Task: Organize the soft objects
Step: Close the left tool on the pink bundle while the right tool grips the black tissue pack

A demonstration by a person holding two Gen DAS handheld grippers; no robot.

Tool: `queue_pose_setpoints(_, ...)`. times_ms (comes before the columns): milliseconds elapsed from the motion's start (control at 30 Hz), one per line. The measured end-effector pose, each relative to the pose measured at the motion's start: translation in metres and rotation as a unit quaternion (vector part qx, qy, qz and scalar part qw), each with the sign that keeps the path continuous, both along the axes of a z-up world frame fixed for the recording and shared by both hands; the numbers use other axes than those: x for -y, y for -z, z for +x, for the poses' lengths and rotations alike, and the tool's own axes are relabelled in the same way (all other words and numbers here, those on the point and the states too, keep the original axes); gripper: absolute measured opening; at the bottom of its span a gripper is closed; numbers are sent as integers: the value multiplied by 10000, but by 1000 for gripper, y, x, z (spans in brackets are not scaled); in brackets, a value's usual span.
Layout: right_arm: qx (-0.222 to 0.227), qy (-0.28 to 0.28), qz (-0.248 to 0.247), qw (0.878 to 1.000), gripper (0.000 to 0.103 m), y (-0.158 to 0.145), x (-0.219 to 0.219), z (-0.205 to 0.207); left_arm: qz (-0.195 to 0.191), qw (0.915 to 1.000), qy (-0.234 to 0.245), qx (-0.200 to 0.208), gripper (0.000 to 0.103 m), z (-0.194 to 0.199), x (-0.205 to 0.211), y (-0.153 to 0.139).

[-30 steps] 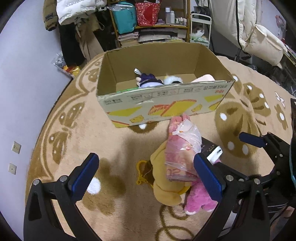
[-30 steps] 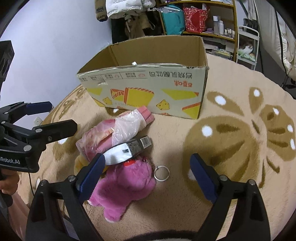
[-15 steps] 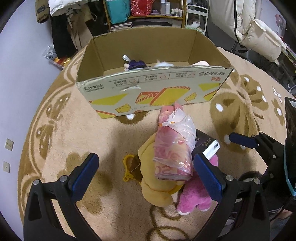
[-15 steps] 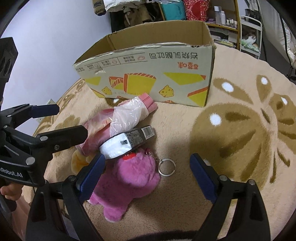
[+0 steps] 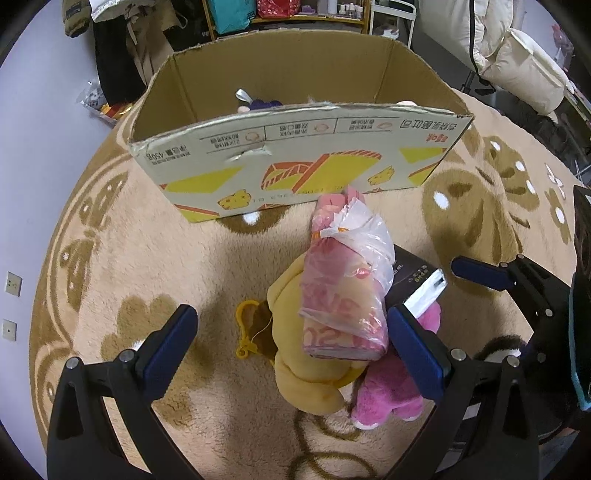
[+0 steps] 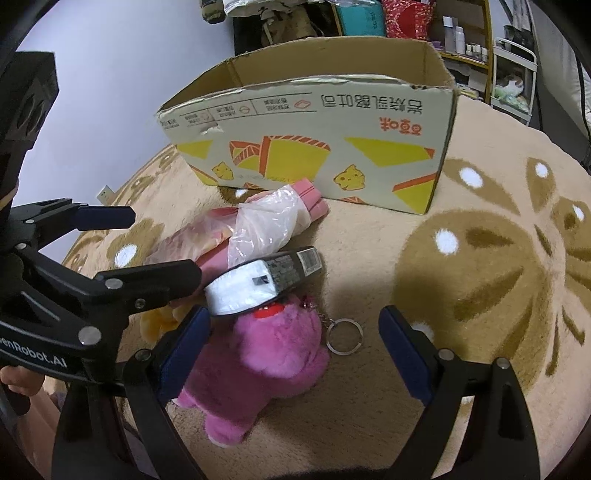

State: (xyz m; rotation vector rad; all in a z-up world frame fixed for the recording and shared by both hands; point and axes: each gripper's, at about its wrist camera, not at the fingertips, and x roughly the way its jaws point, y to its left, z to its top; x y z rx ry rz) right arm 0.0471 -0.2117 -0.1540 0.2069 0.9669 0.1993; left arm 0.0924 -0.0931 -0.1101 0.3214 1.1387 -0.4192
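A pile of soft things lies on the rug in front of a cardboard box point(image 5: 295, 147) point(image 6: 314, 122). A pink bundle in a clear plastic bag point(image 5: 341, 288) point(image 6: 255, 229) lies over a yellow plush point(image 5: 306, 376). A pink plush point(image 5: 391, 391) point(image 6: 258, 365) with a key ring lies beside them under a black-and-white packet point(image 5: 417, 280) point(image 6: 262, 280). My left gripper point(image 5: 291, 347) is open above the yellow plush and the bundle. My right gripper point(image 6: 295, 354) is open over the pink plush. Some plush toys point(image 5: 258, 105) lie inside the box.
A tan patterned rug point(image 5: 110, 258) covers the floor. A wall point(image 5: 29, 166) is at the left. Shelves with bags point(image 5: 258, 11), hanging clothes and a white cart stand behind the box. A cream padded seat point(image 5: 517, 74) is at the far right.
Both grippers have moved forward and lower toward the pile and the box. Both stay open. The objects have not moved.
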Motion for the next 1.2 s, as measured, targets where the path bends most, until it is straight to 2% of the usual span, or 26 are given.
queue_pose_setpoints(567, 63, 27, -93, 9999, 97, 4, -1, 11, -111, 9996, -16, -274, 101, 19, 6, 13)
queue_pose_setpoints(633, 74, 50, -83, 9999, 88, 3, 2, 10, -123, 9996, -38, -262, 101, 20, 7, 14)
queue_pose_setpoints(767, 76, 1, -77, 9999, 82, 3, 3, 13, -121, 9996, -64, -261, 101, 21, 8, 16)
queue_pose_setpoints(867, 104, -152, -158, 9997, 75, 3, 0, 15, -70, 9996, 4, -260, 101, 22, 11, 17)
queue_pose_setpoints(1000, 188, -395, -298, 9986, 59, 2, -7, 15, -161, 9990, 138, -387, 89, 23, 14, 17)
queue_pose_setpoints(1067, 192, -476, -303, 9982, 51, 3, -10, 16, -169, 9988, 182, -424, 86, 23, 16, 18)
queue_pose_setpoints(1200, 229, -571, -410, 9973, 50, 3, -15, 15, -276, 9978, 290, -531, 76, 23, 20, 19)
